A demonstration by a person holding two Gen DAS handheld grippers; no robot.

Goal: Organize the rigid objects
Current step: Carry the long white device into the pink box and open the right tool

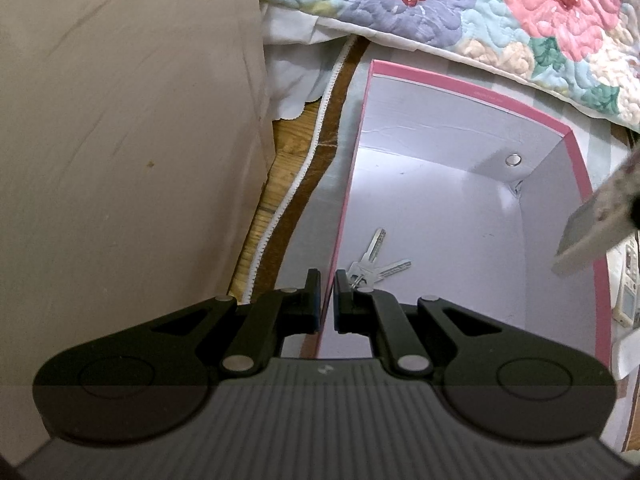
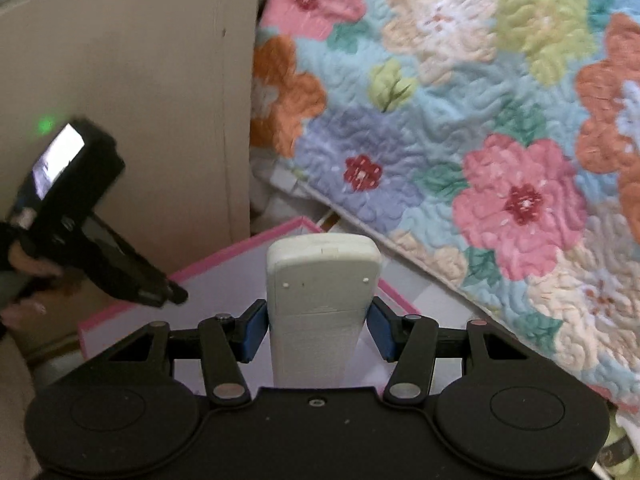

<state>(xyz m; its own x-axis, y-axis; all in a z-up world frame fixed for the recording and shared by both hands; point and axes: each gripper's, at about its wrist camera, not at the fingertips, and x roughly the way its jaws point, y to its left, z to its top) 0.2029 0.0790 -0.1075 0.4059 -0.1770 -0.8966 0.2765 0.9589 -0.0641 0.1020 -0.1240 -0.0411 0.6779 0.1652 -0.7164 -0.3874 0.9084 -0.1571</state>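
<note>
Your right hand-held gripper is clamped on a remote control, its blue pads pressing the two long sides, and the remote hangs just above the near rim of the pink-edged box. To do this step well, carry the remote further in over the pale floor of the box before you let go, lower it until it is close to the bottom, then part the pads so it lies flat instead of dropping. Aim for the bare far part of the box, away from the keys that lie near its left wall, so nothing lands on them. Your left hand-held gripper has its fingers nearly together with nothing between them, poised at the left rim; keep it out of the way.

The remote is off-white, long and rounded at its far end, seen from the back, with two small bumps and a battery cover seam
</note>
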